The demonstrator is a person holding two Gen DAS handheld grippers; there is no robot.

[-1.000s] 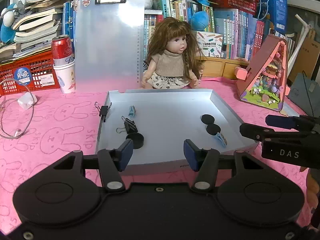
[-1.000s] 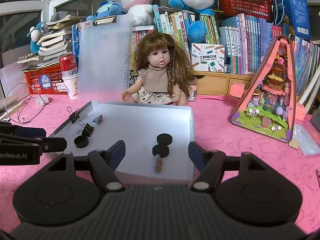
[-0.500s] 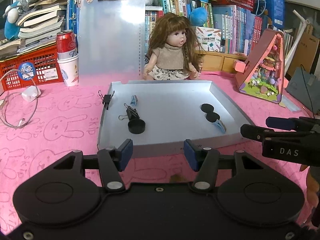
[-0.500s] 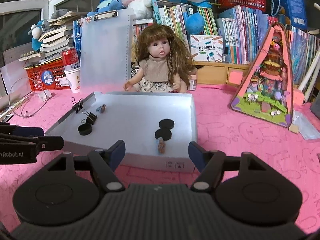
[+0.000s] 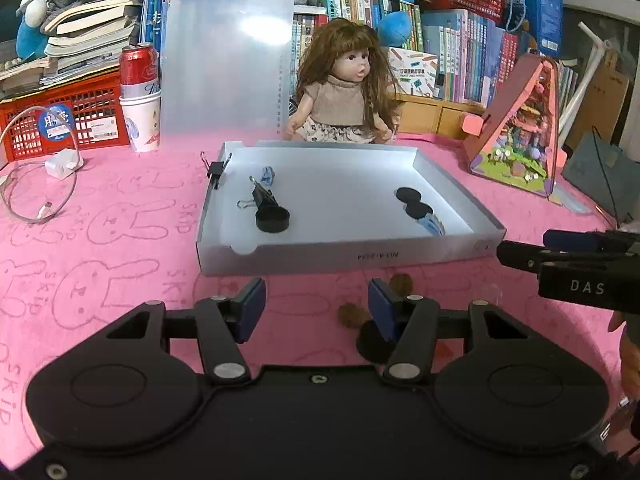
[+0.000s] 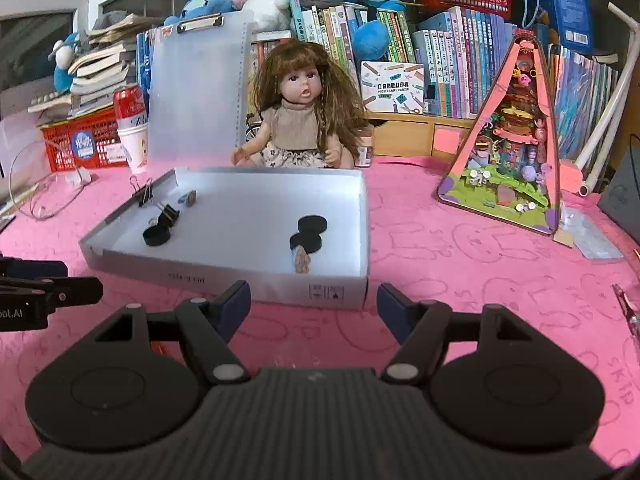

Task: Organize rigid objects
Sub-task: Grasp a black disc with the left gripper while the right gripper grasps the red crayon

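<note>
Tray partly filled, loose pieces left on the cloth

Sorting looks roughly halfway, as a judgement from how things lie. Inside the shallow white cardboard tray (image 5: 456,188) sit a black round cap (image 5: 272,218) and a black binder clip (image 5: 262,197) toward its 9 o'clock side, a small blue-grey piece (image 5: 267,175) near 11 o'clock, and two flat black discs (image 5: 413,202) with a blue wrapped item (image 5: 433,225) toward 4 o'clock. Another black binder clip (image 5: 215,170) is clamped on the tray's 9 o'clock wall.

Outside the tray, on the pink rabbit-print worktop (image 5: 100,224), two brown nut-like lumps (image 5: 353,315) and a black round piece (image 5: 374,344) lie at the tray's 6 o'clock side, just beside the left tool (image 5: 316,308); these seem still to be gathered. That tool stands about half open and holds nothing. The right tool (image 6: 313,302) gapes wider, also empty, hovering before the tray's 5 o'clock corner.
</note>
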